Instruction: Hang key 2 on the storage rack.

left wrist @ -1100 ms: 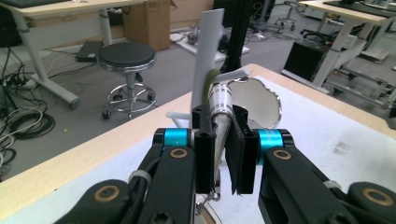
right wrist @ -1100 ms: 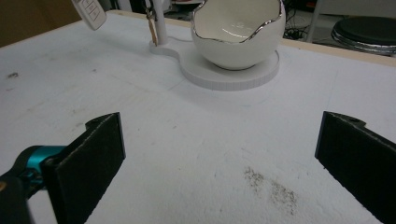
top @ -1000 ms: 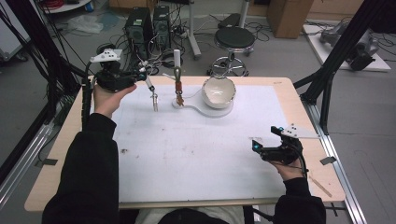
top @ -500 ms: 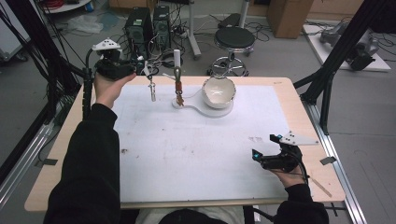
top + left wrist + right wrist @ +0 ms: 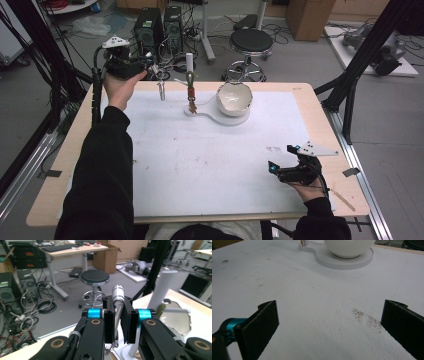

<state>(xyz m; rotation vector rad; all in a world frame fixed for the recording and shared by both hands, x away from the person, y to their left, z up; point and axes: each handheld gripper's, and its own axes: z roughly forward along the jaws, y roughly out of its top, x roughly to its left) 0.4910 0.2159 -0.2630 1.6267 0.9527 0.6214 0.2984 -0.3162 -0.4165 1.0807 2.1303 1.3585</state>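
One bench (image 5: 320, 115) is seen, covered by one white sheet (image 5: 210, 165). One white bowl (image 5: 234, 98), one white stand (image 5: 227, 116), one upright white tube (image 5: 189, 61) and one metal cylinder (image 5: 117, 293) are counted. Two grippers are counted: left gripper (image 5: 150, 67), right gripper (image 5: 272, 167). One stool (image 5: 252, 42) is seen behind.

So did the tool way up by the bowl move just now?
Yes. The left tool, shut on a silver stick, has lifted up and away past the table's far edge. The white bowl stayed put.

Overhead table (image 5: 210, 165) view (two close tool cameras)
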